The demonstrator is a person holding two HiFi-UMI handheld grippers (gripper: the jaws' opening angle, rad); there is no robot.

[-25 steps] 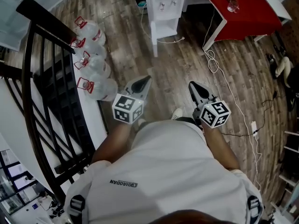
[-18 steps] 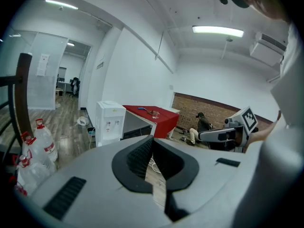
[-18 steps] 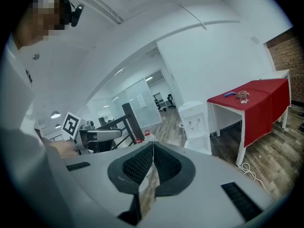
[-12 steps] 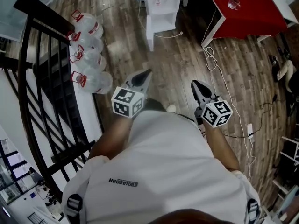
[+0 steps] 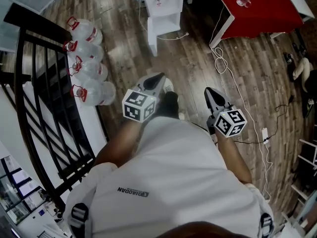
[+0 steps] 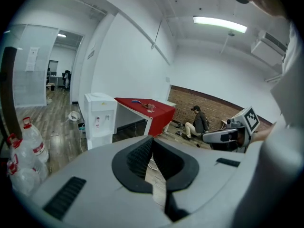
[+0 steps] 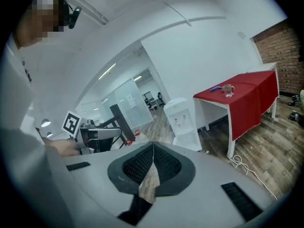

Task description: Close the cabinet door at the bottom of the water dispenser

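The white water dispenser [image 5: 161, 4] stands on the wood floor at the top of the head view. Its lower cabinet [image 5: 166, 24] shows a recess, and the door [image 5: 152, 38] seems swung out at its left. My left gripper [image 5: 159, 77] is shut and empty, pointing at the dispenser from well short of it. My right gripper [image 5: 208, 90] is beside it, also shut with nothing between the jaws. In the left gripper view the dispenser [image 6: 99, 118] is far beyond the left gripper [image 6: 152, 139]. The right gripper view shows the dispenser [image 7: 183, 122] past the right gripper [image 7: 153, 145].
Several large water bottles [image 5: 84, 58] lie at the left beside a black railing [image 5: 44, 83]. A red-covered table [image 5: 257, 4] stands right of the dispenser, with a white cable [image 5: 220, 63] coiled on the floor. A person [image 6: 197, 122] sits by the brick wall.
Both grippers have moved forward over the floor toward the dispenser, still shut. A foot has stepped forward under the left gripper.
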